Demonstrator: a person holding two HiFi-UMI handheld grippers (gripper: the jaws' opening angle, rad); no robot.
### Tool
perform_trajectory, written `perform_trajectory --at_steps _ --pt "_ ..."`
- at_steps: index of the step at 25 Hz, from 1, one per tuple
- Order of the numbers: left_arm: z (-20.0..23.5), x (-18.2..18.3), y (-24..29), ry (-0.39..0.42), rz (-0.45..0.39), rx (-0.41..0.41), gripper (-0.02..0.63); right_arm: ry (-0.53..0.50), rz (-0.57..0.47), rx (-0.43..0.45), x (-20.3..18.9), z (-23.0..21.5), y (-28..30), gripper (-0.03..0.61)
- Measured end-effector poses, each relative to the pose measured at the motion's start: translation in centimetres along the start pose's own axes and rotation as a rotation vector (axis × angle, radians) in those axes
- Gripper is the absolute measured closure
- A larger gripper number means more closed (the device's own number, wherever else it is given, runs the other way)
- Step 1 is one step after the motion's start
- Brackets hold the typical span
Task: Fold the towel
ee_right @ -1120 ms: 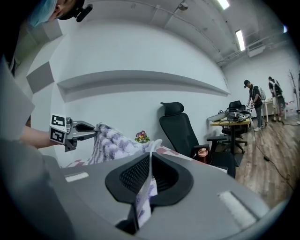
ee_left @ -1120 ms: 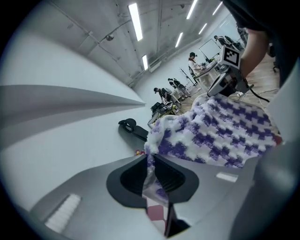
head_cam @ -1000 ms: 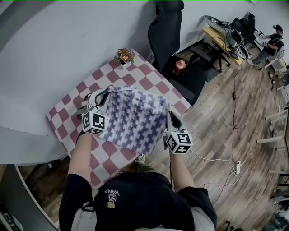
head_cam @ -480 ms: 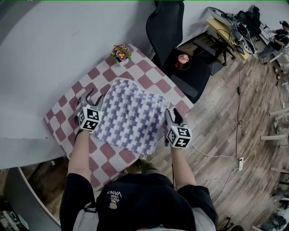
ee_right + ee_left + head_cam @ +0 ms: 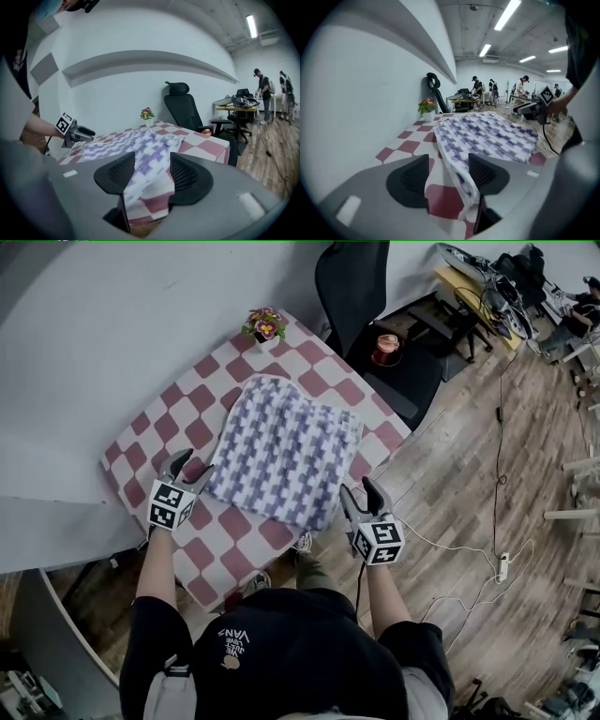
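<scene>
Nearest you, your left hand-held gripper (image 5: pixel 190 468) has just been opening. Its jaws stand apart over the near left corner of the towel, with the pads off the cloth. Your right hand-held gripper (image 5: pixel 360 491) has just been opening too, and the near right corner shows loose between its jaws, unpinched.

The purple-and-white patterned cloth towel (image 5: pixel 286 451) lies spread on the desk (image 5: pixel 178 427), which is covered in red-and-white chequers. The towel's near right corner sits at the desk's edge.

It looks soft, light and limp, so expect it to sag and drape rather than hold a shape. Take it by two corners, and pinch only the towel, not the chequered cover beneath.

Beyond it stands a small pot of flowers (image 5: pixel 265 324).
</scene>
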State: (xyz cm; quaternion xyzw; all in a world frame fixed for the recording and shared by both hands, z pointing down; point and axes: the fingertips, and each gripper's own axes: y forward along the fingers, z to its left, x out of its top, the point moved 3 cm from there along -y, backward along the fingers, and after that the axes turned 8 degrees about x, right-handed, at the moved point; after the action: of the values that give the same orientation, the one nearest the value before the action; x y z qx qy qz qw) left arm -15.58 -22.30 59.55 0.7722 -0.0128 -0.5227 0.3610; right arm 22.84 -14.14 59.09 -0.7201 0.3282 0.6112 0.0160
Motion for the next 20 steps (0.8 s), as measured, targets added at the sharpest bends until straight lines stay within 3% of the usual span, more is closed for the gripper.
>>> perform_trajectory --at_steps 3,6,12,20 --pt "-1.8 -1.1 -1.8 0.134 -0.023 -0.049 0.350 -0.117 0.057 0.032 -1.6 2.9 -1.2 0.345" --pt "-4.0 -1.2 -3.3 0.346 -0.055 -0.115 0.336 -0.244 0.096 0.049 -2.7 5.5 -2.3 0.337" --pt "-6.7 -2.7 -3.9 0.708 -0.018 -0.225 0.325 -0.526 0.235 0.084 -5.5 9.1 -3.3 0.307" --pt "-7.1 -4.6 -2.6 1.041 0.083 -0.335 0.327 -0.823 0.374 0.118 -7.6 11.4 -2.3 0.302"
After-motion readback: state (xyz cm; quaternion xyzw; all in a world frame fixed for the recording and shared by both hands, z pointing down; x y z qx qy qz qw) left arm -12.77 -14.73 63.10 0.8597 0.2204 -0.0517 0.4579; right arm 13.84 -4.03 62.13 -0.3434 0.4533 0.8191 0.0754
